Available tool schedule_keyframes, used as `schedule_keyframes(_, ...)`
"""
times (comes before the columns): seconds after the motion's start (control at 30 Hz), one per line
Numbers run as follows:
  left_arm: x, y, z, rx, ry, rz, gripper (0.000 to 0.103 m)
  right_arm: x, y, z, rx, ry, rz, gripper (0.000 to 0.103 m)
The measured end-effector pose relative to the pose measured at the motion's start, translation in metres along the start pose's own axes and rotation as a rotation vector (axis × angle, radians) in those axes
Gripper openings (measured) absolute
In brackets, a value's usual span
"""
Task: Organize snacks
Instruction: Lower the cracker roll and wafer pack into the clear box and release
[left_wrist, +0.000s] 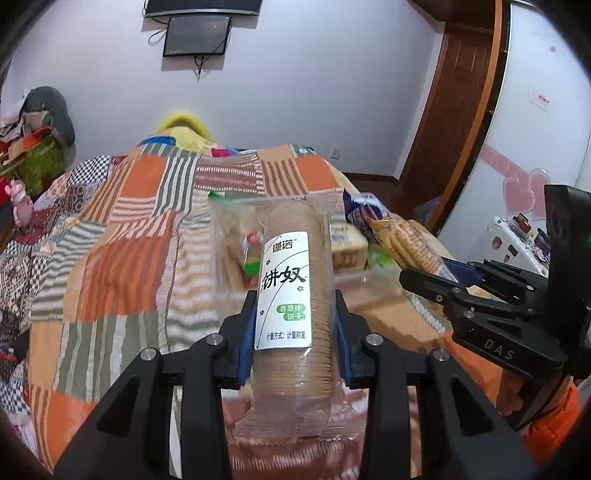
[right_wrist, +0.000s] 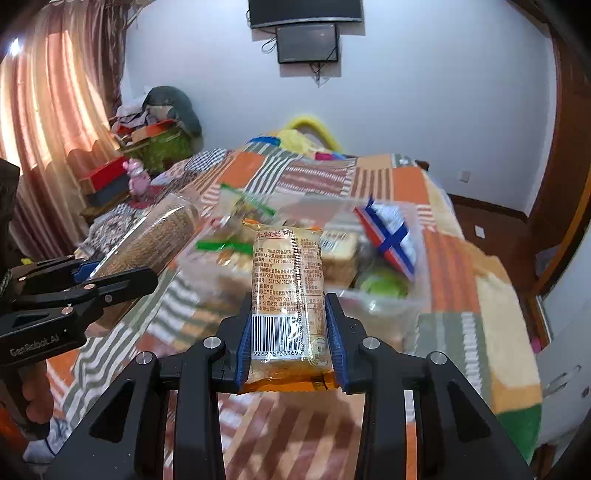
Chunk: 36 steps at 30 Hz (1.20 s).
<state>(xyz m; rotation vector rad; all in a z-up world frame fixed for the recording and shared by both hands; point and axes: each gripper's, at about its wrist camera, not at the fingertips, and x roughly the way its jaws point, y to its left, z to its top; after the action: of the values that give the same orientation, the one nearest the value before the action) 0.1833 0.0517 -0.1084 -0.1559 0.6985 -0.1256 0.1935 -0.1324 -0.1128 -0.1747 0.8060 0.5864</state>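
Observation:
My left gripper (left_wrist: 295, 306) is shut on a clear sleeve of round brown biscuits (left_wrist: 291, 295) with a white label, held above the bed; it also shows in the right wrist view (right_wrist: 155, 240). My right gripper (right_wrist: 288, 310) is shut on an orange cracker pack (right_wrist: 288, 291) with a barcode facing me; it also shows in the left wrist view (left_wrist: 410, 243). Both packs hover near a clear plastic box (right_wrist: 384, 299) that holds several snacks, among them a blue-and-white pack (right_wrist: 388, 236) and a tan pack (right_wrist: 336, 247).
The box sits on a patchwork bedspread (left_wrist: 122, 229) in orange, green and brown. A cluttered side table (right_wrist: 122, 177) with a pink toy stands left of the bed. A wooden door (left_wrist: 454, 110) and white cabinet (left_wrist: 546, 110) are at the right.

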Motion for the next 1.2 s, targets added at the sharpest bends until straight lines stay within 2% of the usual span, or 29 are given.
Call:
schedule_keyframes(0.13, 0.016, -0.002, 0.016, 0.007, -0.001, -0.010, 0.036, 0.008, -0.011, 0.012, 0.018, -0.010, -0.001, 0.032)
schedule_keyframes(0.2, 0.028, -0.002, 0.025, 0.010, 0.005, -0.014, 0.036, 0.018, -0.014, 0.019, 0.003, 0.005, 0.018, 0.032)
schedule_keyframes(0.33, 0.052, -0.002, 0.037, 0.019, 0.009, 0.002, 0.036, 0.036, -0.016, 0.028, -0.013, 0.028, 0.000, 0.032)
schedule_keyframes(0.73, 0.111, 0.002, 0.051, -0.038, 0.086, -0.002, 0.036, 0.068, -0.036, 0.025, 0.025, 0.098, -0.035, 0.033)
schedule_keyframes(0.87, 0.109, 0.005, 0.052, -0.071, 0.074, -0.023, 0.043, 0.067, -0.042, 0.020, 0.050, 0.109, -0.028, 0.034)
schedule_keyframes(0.93, 0.107, 0.006, 0.050, -0.076, 0.065, -0.005, 0.049, 0.061, -0.041, 0.017, 0.049, 0.109, -0.033, 0.037)
schedule_keyframes(1.07, 0.095, 0.006, 0.047, -0.074, 0.054, 0.012, 0.049, 0.051, -0.043, 0.015, 0.050, 0.104, -0.044, 0.042)
schedule_keyframes(1.2, 0.061, -0.001, 0.047, -0.045, 0.003, 0.022, 0.049, 0.026, -0.044, 0.016, 0.061, 0.068, -0.041, 0.044)
